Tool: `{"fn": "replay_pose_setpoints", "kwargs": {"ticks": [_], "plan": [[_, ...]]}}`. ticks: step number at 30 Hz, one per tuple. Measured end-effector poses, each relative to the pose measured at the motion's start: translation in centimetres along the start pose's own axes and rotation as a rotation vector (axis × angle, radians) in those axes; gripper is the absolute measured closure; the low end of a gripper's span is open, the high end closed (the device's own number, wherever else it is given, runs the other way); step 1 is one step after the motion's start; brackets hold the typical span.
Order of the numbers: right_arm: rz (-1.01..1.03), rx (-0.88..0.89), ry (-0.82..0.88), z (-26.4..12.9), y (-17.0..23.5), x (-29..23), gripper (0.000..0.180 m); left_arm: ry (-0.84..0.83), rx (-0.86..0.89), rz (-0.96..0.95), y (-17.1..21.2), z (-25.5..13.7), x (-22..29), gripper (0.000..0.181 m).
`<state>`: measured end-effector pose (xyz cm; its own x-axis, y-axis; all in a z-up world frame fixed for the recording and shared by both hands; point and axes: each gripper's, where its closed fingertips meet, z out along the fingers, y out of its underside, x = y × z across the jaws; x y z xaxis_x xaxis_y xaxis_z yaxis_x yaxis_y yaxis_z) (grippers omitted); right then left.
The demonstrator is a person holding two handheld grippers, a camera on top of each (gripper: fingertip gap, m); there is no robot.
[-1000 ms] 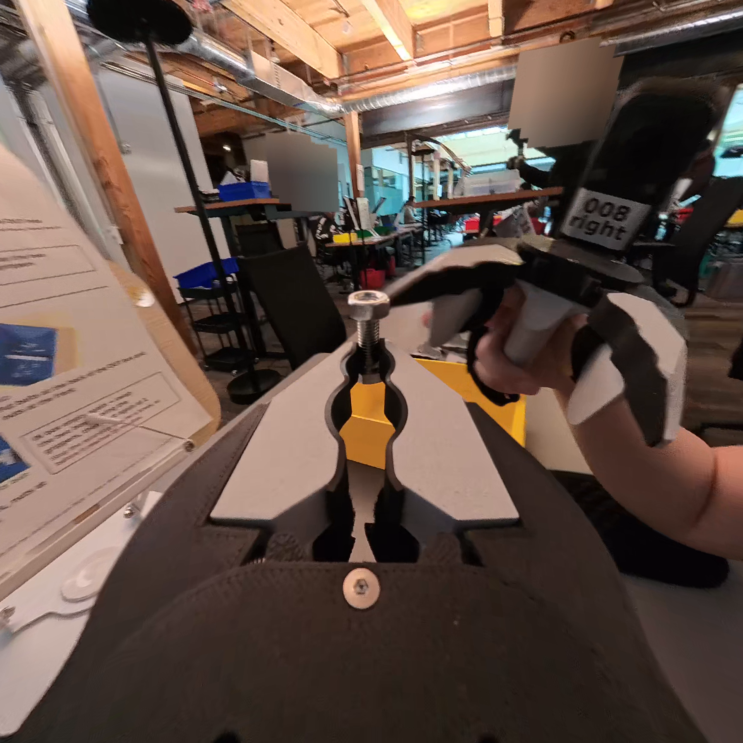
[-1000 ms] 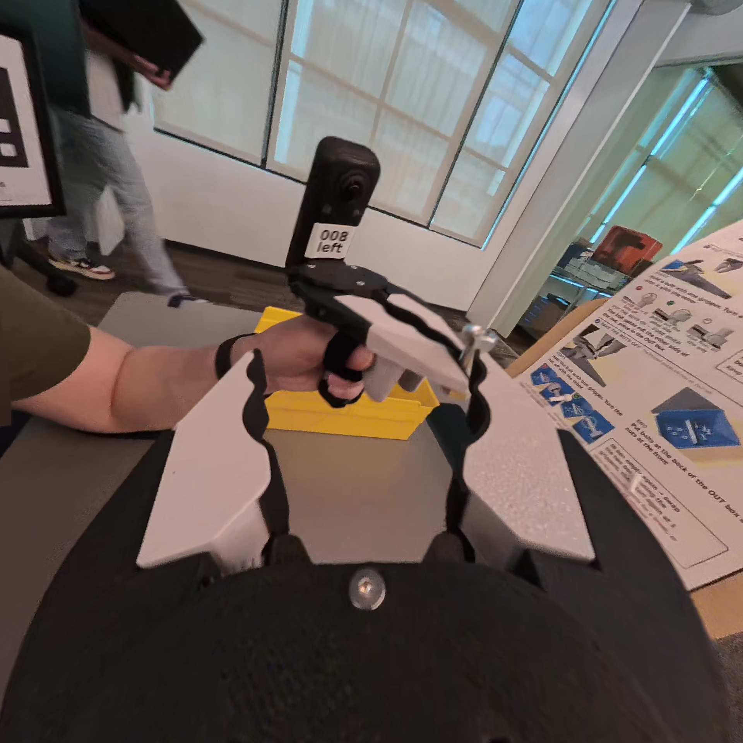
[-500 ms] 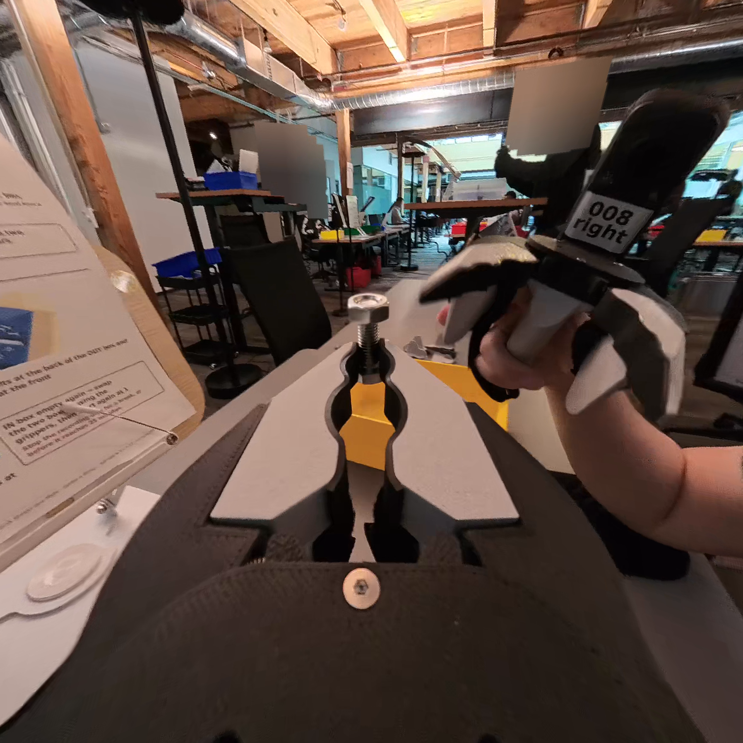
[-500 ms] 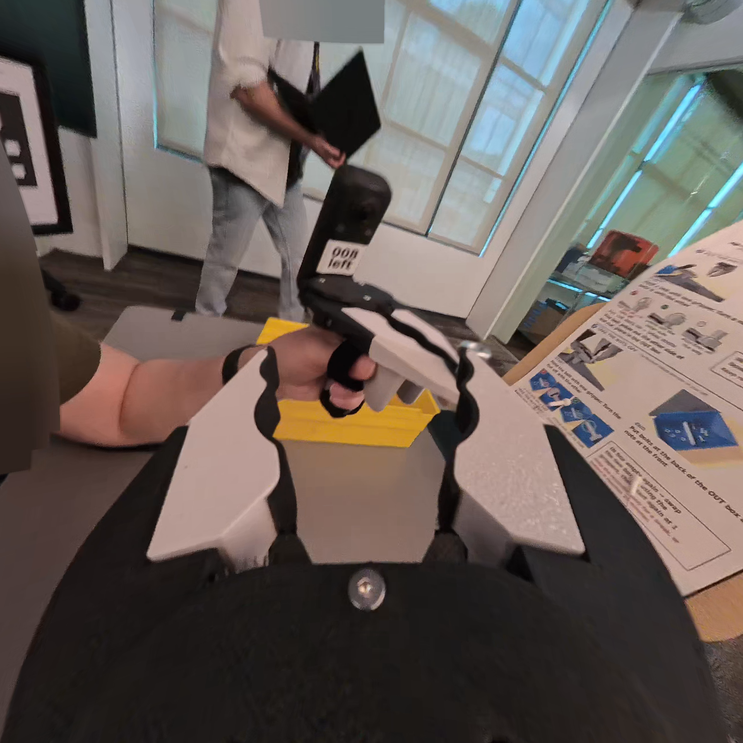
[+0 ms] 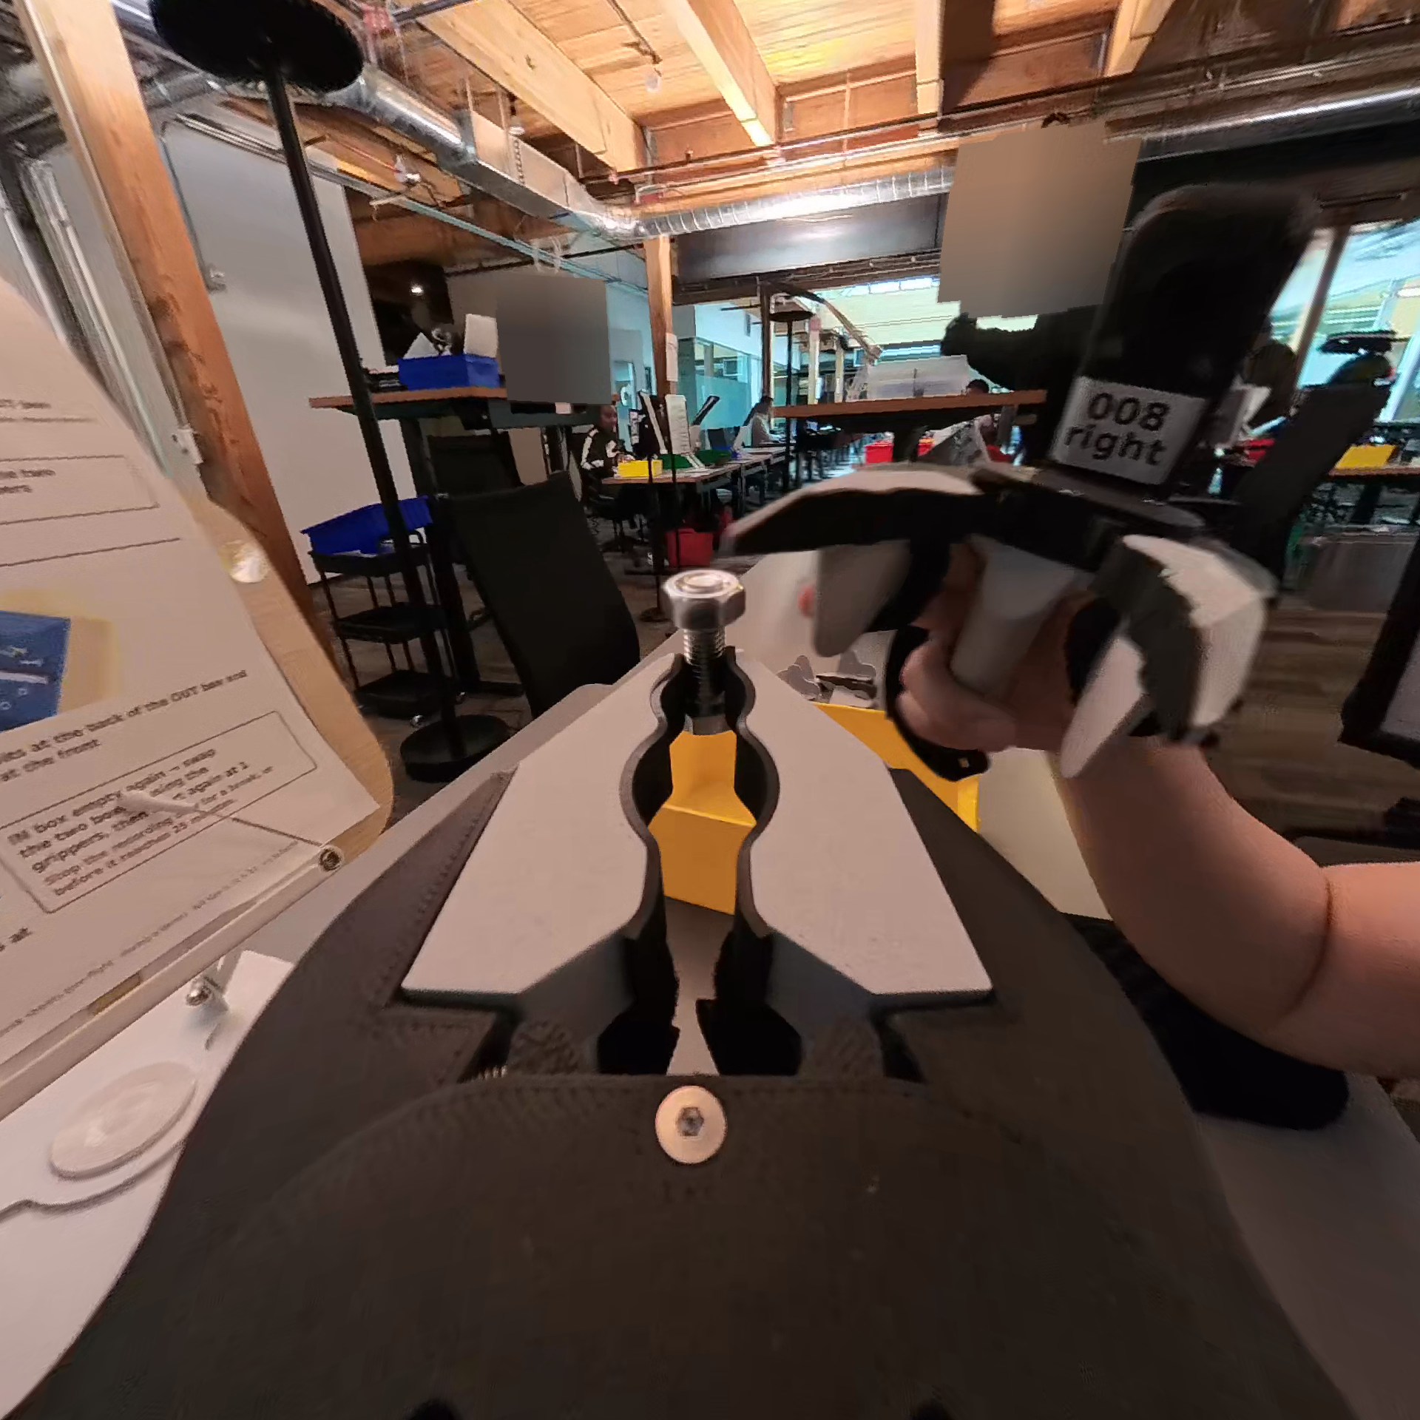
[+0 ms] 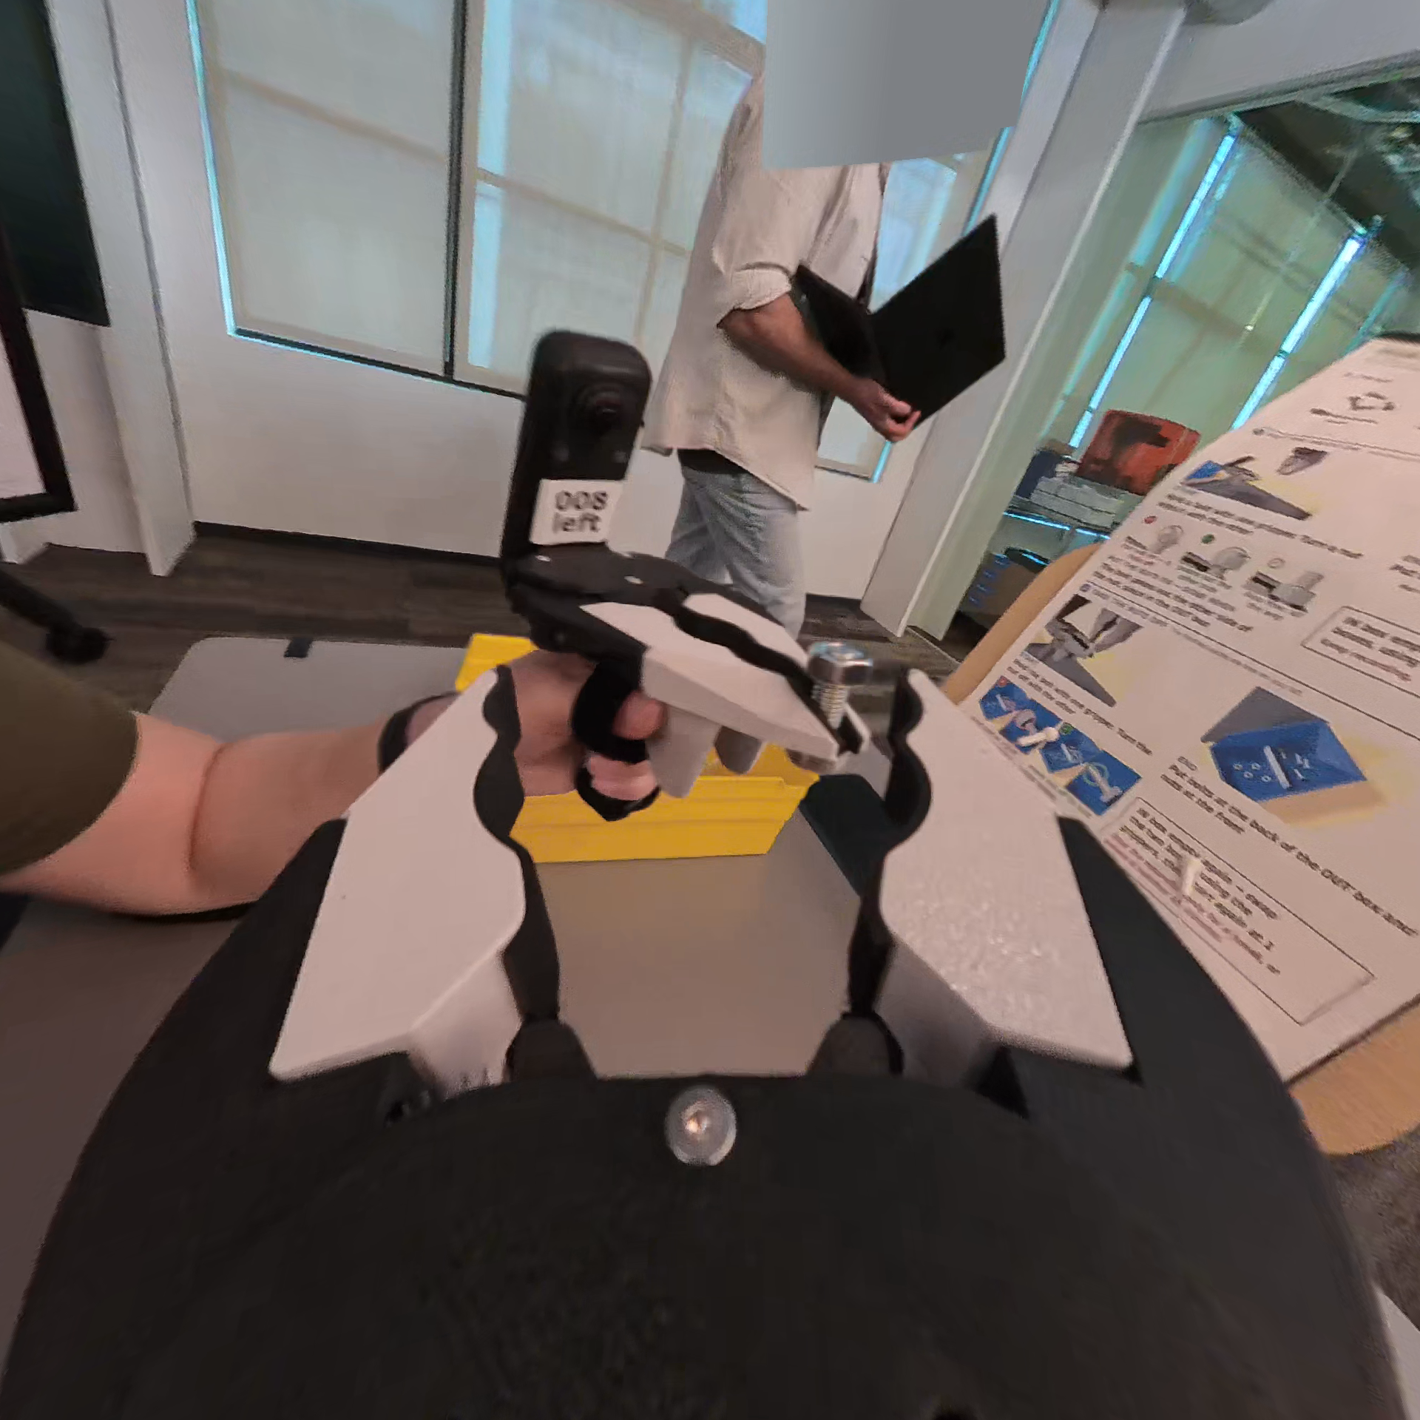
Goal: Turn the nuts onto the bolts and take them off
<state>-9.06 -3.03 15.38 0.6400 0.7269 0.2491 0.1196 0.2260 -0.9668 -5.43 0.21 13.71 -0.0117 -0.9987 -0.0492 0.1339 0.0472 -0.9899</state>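
Note:
My left gripper (image 5: 703, 680) is shut on the threaded shaft of a silver bolt (image 5: 702, 615) and holds it upright above the table. A hex piece tops the bolt; I cannot tell whether it is the head or a nut. In the right wrist view the bolt (image 6: 837, 676) stands just inside my right finger's tip, held by the left gripper (image 6: 841, 738). My right gripper (image 6: 703, 699) is open and empty, its jaws wide apart. In the left wrist view it (image 5: 907, 645) hovers right of the bolt, one finger (image 5: 830, 515) reaching over toward the hex top.
A yellow box (image 6: 653, 822) sits on the grey table (image 6: 691, 937) behind the grippers; it also shows in the left wrist view (image 5: 699, 837). A tilted instruction sheet (image 6: 1229, 730) stands beside it. A person (image 6: 753, 346) with a dark folder walks past behind.
My right gripper pulled back, then came in toward the bolt again, staying open. The bolt now sits between its fingertips. The left gripper kept hold. The person behind walked to the right.

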Motion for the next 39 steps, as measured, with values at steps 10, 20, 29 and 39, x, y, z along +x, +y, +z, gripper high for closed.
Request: {"fn": "replay_pose_setpoints", "kwargs": {"ticks": [10, 20, 29, 39], "plan": [[-0.074, -0.022, -0.005, 0.0, 0.2, -0.5, 0.105, -0.008, 0.001, -0.018, -0.2, -0.3, -0.4, 0.174], [-0.103, -0.074, -0.071, 0.3, 1.2, -1.5, 0.115, -0.003, 0.004, -0.031, -0.1, -0.1, -0.2, 0.174], [-0.027, -0.05, -0.026, 1.0, 1.5, -0.4, 0.087, 0.049, -0.031, -0.003, 0.5, 0.8, 1.6, 0.173], [0.013, -0.011, 0.052, -0.4, 0.5, 1.6, 0.125, 0.068, -0.011, -0.038, -0.2, 0.1, 1.4, 0.174]]}}
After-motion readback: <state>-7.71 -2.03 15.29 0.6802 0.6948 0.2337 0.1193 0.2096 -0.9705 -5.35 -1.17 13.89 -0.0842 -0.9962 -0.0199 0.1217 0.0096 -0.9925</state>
